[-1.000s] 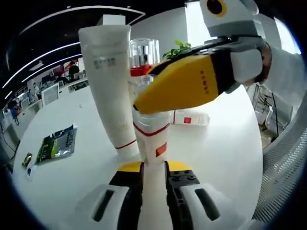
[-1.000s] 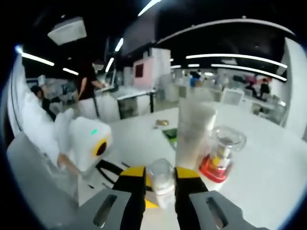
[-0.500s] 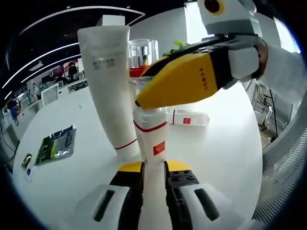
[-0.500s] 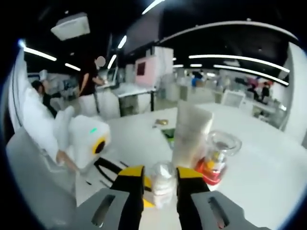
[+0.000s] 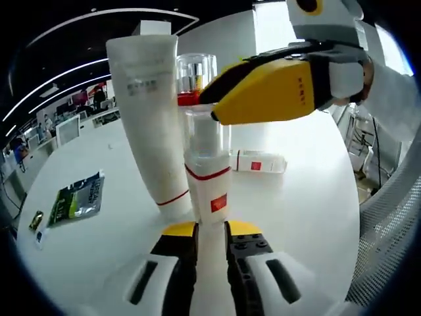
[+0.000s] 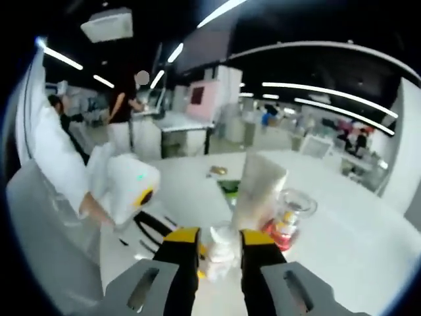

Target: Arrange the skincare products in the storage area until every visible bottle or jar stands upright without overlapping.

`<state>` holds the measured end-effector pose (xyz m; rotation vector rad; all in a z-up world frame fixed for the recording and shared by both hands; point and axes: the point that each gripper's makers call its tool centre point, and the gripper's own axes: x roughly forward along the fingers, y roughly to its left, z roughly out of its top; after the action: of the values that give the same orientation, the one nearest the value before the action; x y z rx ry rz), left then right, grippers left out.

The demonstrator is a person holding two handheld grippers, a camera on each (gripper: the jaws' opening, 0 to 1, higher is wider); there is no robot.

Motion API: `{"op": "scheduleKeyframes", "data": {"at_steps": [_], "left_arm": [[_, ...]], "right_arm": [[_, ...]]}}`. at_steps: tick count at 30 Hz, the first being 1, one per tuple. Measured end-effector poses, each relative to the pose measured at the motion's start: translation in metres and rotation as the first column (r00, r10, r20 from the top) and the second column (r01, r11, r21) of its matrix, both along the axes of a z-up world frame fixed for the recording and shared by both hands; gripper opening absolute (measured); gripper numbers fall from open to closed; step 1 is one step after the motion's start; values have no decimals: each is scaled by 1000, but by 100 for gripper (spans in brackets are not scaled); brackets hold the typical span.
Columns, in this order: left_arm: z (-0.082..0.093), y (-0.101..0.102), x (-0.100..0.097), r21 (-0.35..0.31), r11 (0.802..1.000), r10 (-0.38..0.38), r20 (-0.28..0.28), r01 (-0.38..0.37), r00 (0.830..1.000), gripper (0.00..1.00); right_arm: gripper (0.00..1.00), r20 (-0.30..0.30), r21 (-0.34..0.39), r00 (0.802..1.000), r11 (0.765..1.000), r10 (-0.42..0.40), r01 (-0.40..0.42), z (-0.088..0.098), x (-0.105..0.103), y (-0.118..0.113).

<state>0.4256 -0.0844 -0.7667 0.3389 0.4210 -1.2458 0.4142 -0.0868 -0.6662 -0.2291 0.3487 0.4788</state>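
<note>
Bottle (image 5: 208,174) with red band stands upright on white table (image 5: 296,197), touching tall white tube (image 5: 148,112), just ahead of left gripper (image 5: 210,230), jaws parted, empty. Right gripper (image 6: 210,247) poised over bottle cap, jaws apart, not clamped. Red-based jar (image 5: 196,78) upright behind. Small box (image 5: 261,161) lies flat: remains. Green sachet (image 5: 79,197) flat nearby. Open-plan office, ceiling strip lights.

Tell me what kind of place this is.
Probably an open-plan office or lab: long ceiling light strips, rows of desks with people behind, and a white round table holding skincare products.
</note>
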Motion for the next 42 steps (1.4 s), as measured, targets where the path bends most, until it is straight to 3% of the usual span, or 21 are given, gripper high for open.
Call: {"op": "scheduleKeyframes", "data": {"at_steps": [1, 2, 3, 5, 7, 12, 16, 19, 22, 27, 32, 35, 42], "left_arm": [[-1, 0, 0, 1, 1000, -2, 0, 2, 1000, 11], [-1, 0, -1, 4, 1000, -2, -3, 2, 1000, 11], [-2, 0, -2, 4, 1000, -5, -5, 5, 1000, 11], [-3, -1, -3, 5, 1000, -8, -4, 8, 1000, 11], [-4, -2, -4, 6, 1000, -14, -7, 14, 1000, 11], [-5, -3, -9, 9, 999, -34, -1, 34, 999, 11], [-2, -7, -16, -5, 998, -65, -8, 65, 998, 11], [1, -14, -28, -34, 991, -131, -26, 130, 991, 11], [2, -16, -33, -19, 987, -159, 10, 159, 987, 11], [-5, -4, -12, 41, 994, -105, 30, 104, 994, 10], [2, 2, 6, 36, 995, -92, 66, 90, 994, 14], [-3, 0, 8, 66, 990, -133, 100, 127, 986, 16], [0, -6, 3, 45, 988, -152, 73, 149, 986, 15]], "right_arm": [[12, 26, -3, 1000, 1000, -8, 8, 4, -2, -2], [9, 113, 1, 994, 1000, -9, 9, 16, -2, -3], [6, 99, 4, 995, 1000, -29, 29, 15, -5, -6], [10, 7, 1, 999, 999, -39, 39, 0, -11, -9], [16, 0, -1, 999, 999, -41, 41, -7, -9, -11], [13, -86, 31, 995, 998, -47, 50, -31, -12, -9], [12, -146, -4, 989, 999, -35, 35, -55, -13, -5], [12, -160, -20, 986, 999, -37, 34, -62, -11, -4], [11, -170, -23, 984, 999, -51, 48, -65, -10, -7], [7, -207, -34, 974, 996, -87, 81, -75, -13, -15], [3, -276, -4, 956, 995, -96, 99, -86, -17, -11], [4, -273, -48, 955, 993, -120, 111, -89, -12, -14], [2, -249, -94, 961, 991, -118, 98, -86, -5, -15]]}}
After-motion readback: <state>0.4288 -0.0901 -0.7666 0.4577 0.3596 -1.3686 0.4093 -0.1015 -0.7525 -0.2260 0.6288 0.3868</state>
